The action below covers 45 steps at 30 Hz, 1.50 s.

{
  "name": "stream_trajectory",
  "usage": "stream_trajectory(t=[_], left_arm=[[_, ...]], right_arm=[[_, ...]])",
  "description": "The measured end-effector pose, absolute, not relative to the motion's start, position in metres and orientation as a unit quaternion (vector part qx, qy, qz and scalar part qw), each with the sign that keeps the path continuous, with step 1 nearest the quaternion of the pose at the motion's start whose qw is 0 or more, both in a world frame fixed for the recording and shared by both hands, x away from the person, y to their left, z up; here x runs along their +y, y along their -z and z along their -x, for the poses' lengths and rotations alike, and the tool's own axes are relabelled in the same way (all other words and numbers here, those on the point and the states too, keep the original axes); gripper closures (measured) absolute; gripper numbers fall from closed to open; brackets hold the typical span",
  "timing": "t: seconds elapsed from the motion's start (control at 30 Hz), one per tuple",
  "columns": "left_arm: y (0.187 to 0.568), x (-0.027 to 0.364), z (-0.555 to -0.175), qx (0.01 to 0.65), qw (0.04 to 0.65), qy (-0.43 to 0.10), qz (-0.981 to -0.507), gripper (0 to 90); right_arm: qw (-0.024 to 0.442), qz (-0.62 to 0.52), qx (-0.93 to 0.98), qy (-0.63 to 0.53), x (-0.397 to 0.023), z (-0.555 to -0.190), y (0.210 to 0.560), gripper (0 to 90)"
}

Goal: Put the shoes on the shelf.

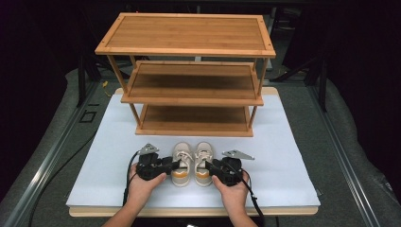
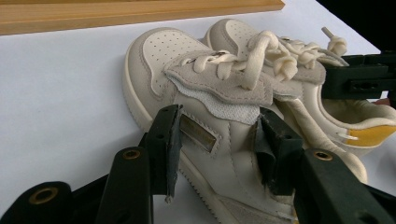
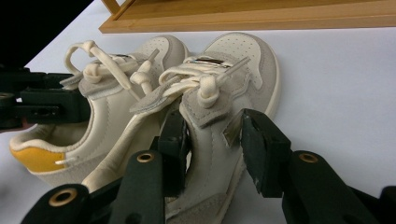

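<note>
Cream and grey, with a bit of yellow at the heels: two small shoes sit side by side on the white tabletop point(image 1: 283, 142), near its front edge and about in the middle. Their toes point at the wooden shoe rack point(image 1: 189, 71) that stands toward the back edge. The rack has three shelves, and I see nothing on them.

The person has a tool in each hand. The left tool point(image 1: 176, 165) reaches in from the left side of the left shoe point(image 1: 181, 161). In the left gripper view its two black jaws stand around the side wall of that shoe, one on the outside and one by the tongue. They look spread a little, and I cannot tell if they are squeezing the shoe yet. The right tool point(image 1: 208, 165) does the same to the right shoe point(image 1: 203, 161), with one jaw inside the shoe's opening and one outside. I cannot tell if it is pinching either.

My guess is that the shoes are meant to go on the rack. To do this well, each tool should bite down firmly on the side wall, low and well below the laces, so the shoe does not slip or tip. Then both shoes should go up flat, clear of each other, and slide onto a shelf toes first.
</note>
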<state>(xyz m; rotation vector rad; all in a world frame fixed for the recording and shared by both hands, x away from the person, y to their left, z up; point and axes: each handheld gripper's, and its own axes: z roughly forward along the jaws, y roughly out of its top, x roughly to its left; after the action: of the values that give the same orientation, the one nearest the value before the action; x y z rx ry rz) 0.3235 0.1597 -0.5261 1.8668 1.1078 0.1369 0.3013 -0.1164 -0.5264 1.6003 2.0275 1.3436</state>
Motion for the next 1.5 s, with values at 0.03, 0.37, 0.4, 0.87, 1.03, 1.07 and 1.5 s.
stream_trajectory(t=[0.03, 0.37, 0.4, 0.87, 1.03, 1.07, 1.5], left_arm=[[0.526, 0.158, -0.323, 0.453, 0.465, -0.055, -0.759, 54.4], [0.526, 0.154, -0.324, 0.454, 0.463, -0.055, -0.759, 54.7], [0.526, 0.154, -0.325, 0.457, 0.464, -0.054, -0.757, 54.7], [0.524, 0.154, -0.324, 0.468, 0.473, -0.061, -0.744, 51.7], [0.521, 0.156, -0.318, 0.472, 0.484, -0.061, -0.734, 49.9], [0.521, 0.155, -0.316, 0.479, 0.486, -0.064, -0.728, 48.6], [0.534, 0.148, -0.310, 0.510, 0.497, -0.080, -0.698, 49.7]], right_arm=[[0.114, -0.547, 0.690, -0.460, -0.114, -0.301, 0.527, 61.5], [0.110, -0.551, 0.684, -0.465, -0.109, -0.299, 0.527, 60.7], [0.110, -0.552, 0.683, -0.465, -0.109, -0.299, 0.527, 60.6], [0.122, -0.545, 0.682, -0.472, -0.111, -0.294, 0.523, 52.6], [0.131, -0.547, 0.676, -0.475, -0.110, -0.290, 0.524, 51.6], [0.130, -0.551, 0.671, -0.479, -0.110, -0.289, 0.524, 51.0], [0.123, -0.575, 0.643, -0.491, -0.108, -0.289, 0.532, 50.9]])
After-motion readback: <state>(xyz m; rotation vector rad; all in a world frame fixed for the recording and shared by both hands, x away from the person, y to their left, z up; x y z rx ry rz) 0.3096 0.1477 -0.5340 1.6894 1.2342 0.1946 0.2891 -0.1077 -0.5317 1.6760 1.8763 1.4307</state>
